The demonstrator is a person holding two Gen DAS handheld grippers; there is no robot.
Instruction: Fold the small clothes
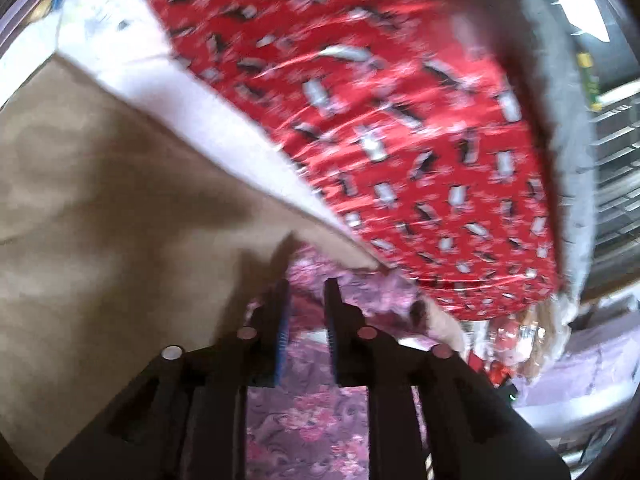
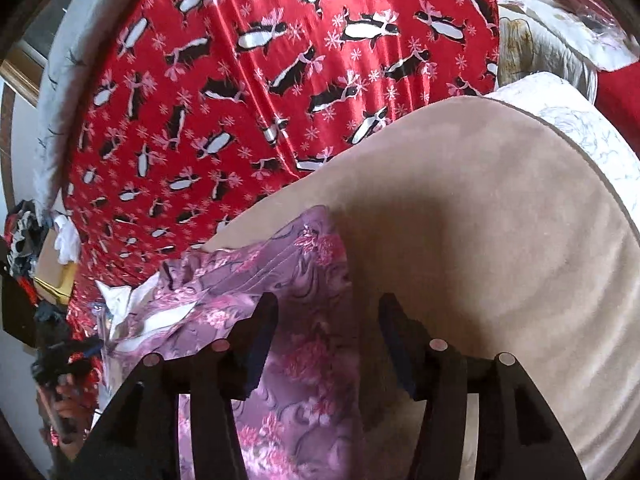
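The small garment, a purple cloth with pink flowers, lies on a tan pad, one edge bunched and ruffled toward the red penguin-print cover beyond. It runs under both tools, so it seems laid out for a fold rather than already folded.

The right tool hovers over the garment's straight side edge, where purple meets tan. Its jaws stand wide apart with nothing between them, probably lined up to take that edge.

The left tool points at the same floral cloth near the tan pad's rim. Its jaws are narrowly parted; the view is blurred, and I cannot tell whether any fabric is pinched between them.

To the right tool's outer side the tan pad is bare, giving the most open room to carry an edge across. Toward the red cover the pad ends in a curved rim, and a white quilted layer shows past it. Clutter of boxes and dark clothes crowds the far left of the right view, so less room there.
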